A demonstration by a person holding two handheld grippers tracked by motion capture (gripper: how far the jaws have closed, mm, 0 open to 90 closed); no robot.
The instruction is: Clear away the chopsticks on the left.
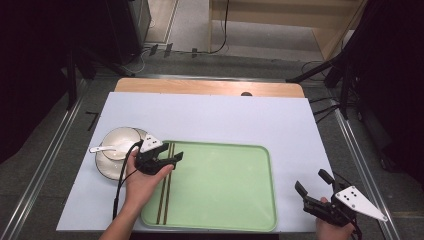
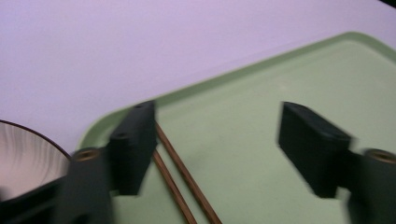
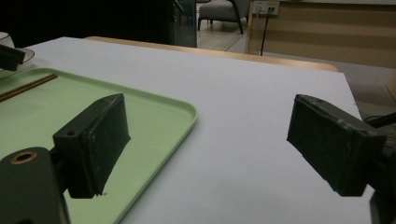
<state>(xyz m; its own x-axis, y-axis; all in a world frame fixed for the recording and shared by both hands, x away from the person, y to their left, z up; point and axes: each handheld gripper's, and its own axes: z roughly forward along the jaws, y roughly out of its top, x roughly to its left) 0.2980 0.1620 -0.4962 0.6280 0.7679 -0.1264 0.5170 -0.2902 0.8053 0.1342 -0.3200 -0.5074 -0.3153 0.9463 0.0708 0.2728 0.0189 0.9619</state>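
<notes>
Table setting viewed from above, with two hand-held grippers. A pair of brown chopsticks (image 1: 167, 182) lies side by side along the left part of a pale green tray (image 1: 235, 220), running from its far rim toward its near rim; the two sticks are close together, and whether they touch cannot be told. The left gripper (image 1: 172, 159) hovers over their far ends with its jaws apart and nothing between them; in the left gripper view the chopsticks (image 2: 187, 182) pass just beside the left-hand jaw, uncaught. The right gripper (image 1: 312, 182) rests off the tray's near right corner, over the white table cover (image 1: 210, 115), jaws likewise spread and empty. Just left of the tray, a cream bowl (image 1: 120, 142) on a saucer holds a white spoon (image 1: 102, 148). Handling judgement: the chopsticks are probably light, stiff and smooth, liable to roll or scissor apart if pinched near a tip; a grip across both sticks around mid-length, jaws square to their axis, would hold them together. The ceramic bowl nearby is fragile, so sweeping moves toward it are to be avoided.
</notes>
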